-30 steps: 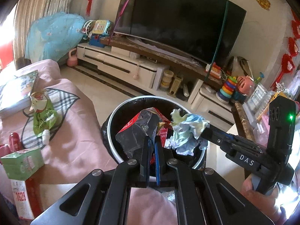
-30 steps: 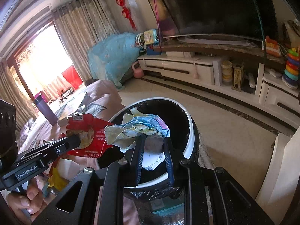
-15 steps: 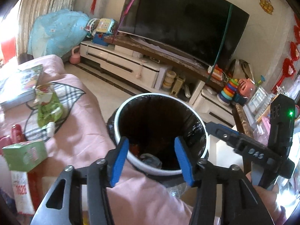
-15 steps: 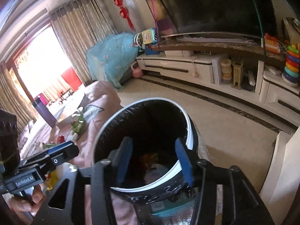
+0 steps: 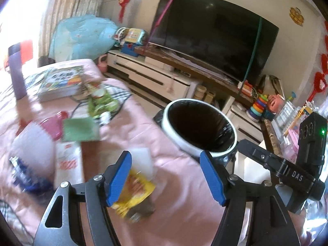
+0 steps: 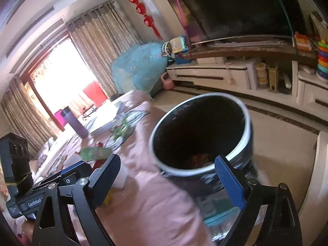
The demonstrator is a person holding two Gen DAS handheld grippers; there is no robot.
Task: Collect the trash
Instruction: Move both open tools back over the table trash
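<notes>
A round trash bin (image 5: 199, 126) with a white rim and black liner stands beside the pink-covered table (image 5: 180, 184); it also shows in the right wrist view (image 6: 202, 131), with dropped trash at its bottom (image 6: 199, 160). My left gripper (image 5: 166, 179) is open and empty above the table, just left of the bin. A yellow snack wrapper (image 5: 136, 196) and a white sponge-like piece (image 5: 143, 160) lie under its left finger. My right gripper (image 6: 174, 177) is open and empty at the bin's near rim. A green wrapper (image 5: 100, 100) lies farther back.
On the table are a green box (image 5: 81, 129), a pink object (image 5: 53, 123), a book (image 5: 59, 82), a purple bottle (image 5: 16, 71), a white packet (image 5: 67, 164) and a blue item (image 5: 22, 174). A TV (image 5: 215, 43) on a low cabinet (image 5: 155, 80) stands beyond.
Both grippers opened and dropped the red wrapper and crumpled paper into the bin. Both have since swung left, away from the bin mouth, toward the table.
</notes>
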